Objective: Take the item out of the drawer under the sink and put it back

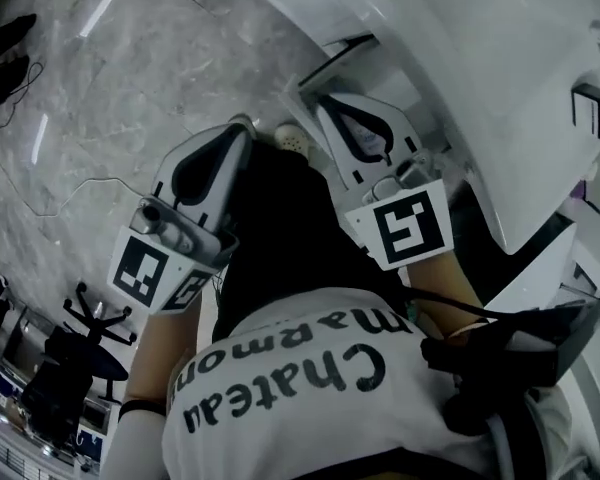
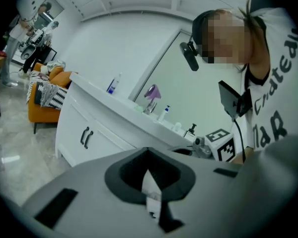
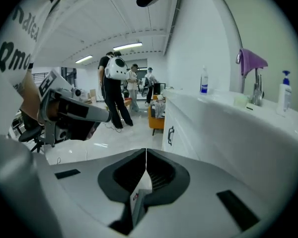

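Two clenched, empty tools: left hand-held gripper (image 2: 148, 151) and right hand-held gripper (image 3: 146, 152), near one white cabinet (image 2: 69, 129).

Loads of room on the left: open marble floor (image 1: 130, 78) with just a thin cable (image 1: 95, 180) trailing over it and an office chair (image 1: 90, 343) off in the lower corner. The right side is walled off by the white cabinet (image 3: 193, 133), doors closed, dark handles (image 3: 170, 135) sticking out a bit. The worktop (image 3: 223, 105) is cluttered: a tap (image 3: 257, 86) with a purple cloth (image 3: 251, 59), a pump bottle (image 3: 285, 92) and another bottle (image 3: 204, 81). An orange sofa (image 3: 156, 122) plugs the far end and people (image 3: 111, 90) stand beyond. The left claw (image 1: 242, 125) and right claw (image 1: 305, 93) sit near each other. The right one is tight against the cabinet.
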{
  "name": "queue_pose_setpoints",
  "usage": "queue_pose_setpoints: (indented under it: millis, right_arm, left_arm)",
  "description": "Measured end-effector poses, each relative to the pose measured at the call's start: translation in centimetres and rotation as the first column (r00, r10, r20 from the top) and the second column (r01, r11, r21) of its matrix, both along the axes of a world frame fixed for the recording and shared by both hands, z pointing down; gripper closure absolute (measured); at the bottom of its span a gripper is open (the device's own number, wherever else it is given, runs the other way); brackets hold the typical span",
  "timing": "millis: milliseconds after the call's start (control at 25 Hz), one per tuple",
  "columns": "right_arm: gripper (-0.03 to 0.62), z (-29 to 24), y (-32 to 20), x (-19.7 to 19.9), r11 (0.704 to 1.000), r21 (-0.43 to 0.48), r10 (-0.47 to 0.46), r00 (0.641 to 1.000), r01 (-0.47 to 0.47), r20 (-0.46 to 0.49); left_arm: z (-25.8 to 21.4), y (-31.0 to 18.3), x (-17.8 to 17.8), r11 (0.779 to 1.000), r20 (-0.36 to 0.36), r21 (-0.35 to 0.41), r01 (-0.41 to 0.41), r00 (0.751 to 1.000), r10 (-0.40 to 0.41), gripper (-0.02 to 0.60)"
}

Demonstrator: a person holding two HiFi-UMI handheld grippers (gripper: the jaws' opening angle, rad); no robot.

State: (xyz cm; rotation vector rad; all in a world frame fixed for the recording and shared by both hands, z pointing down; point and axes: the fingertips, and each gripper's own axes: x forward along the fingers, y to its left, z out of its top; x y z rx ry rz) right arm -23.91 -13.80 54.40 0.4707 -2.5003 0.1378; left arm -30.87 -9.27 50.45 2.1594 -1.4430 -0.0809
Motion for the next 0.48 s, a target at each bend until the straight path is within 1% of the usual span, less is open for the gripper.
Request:
queue_pose_setpoints:
  millis: [120, 240, 360, 480]
  right_arm:
    - [0.582, 3.3, -0.9, 0.6, 0.999, -0.012, 0.039, 0.999, -0.040, -0.037]
    - [0.582, 5.6, -1.4, 1.8, 0.996, -0.031, 0.082, 0.994, -0.084, -0.066]
    - [0.582, 7.8, -1.8, 3.2, 0.989, -0.058, 0.128, 0.987, -0.134, -0.100]
    - [0.582, 10.1, -1.9, 3.7, 0.989, -0.061, 0.127, 0.980, -0.138, -0.152]
  left_arm:
    - [2.5, -0.4, 0.2, 0.999, -0.009, -0.023, -0.029, 1.000, 0.029, 0.574]
    - [4.5, -0.3, 1.2, 0.996, -0.041, -0.053, -0.070, 0.997, 0.068, 0.574]
    - [5.7, -0.6, 1.9, 0.993, -0.070, -0.065, -0.095, 0.993, 0.091, 0.574]
    - [6.4, -0.9, 2.2, 0.990, -0.075, -0.070, -0.121, 0.990, 0.116, 0.574]
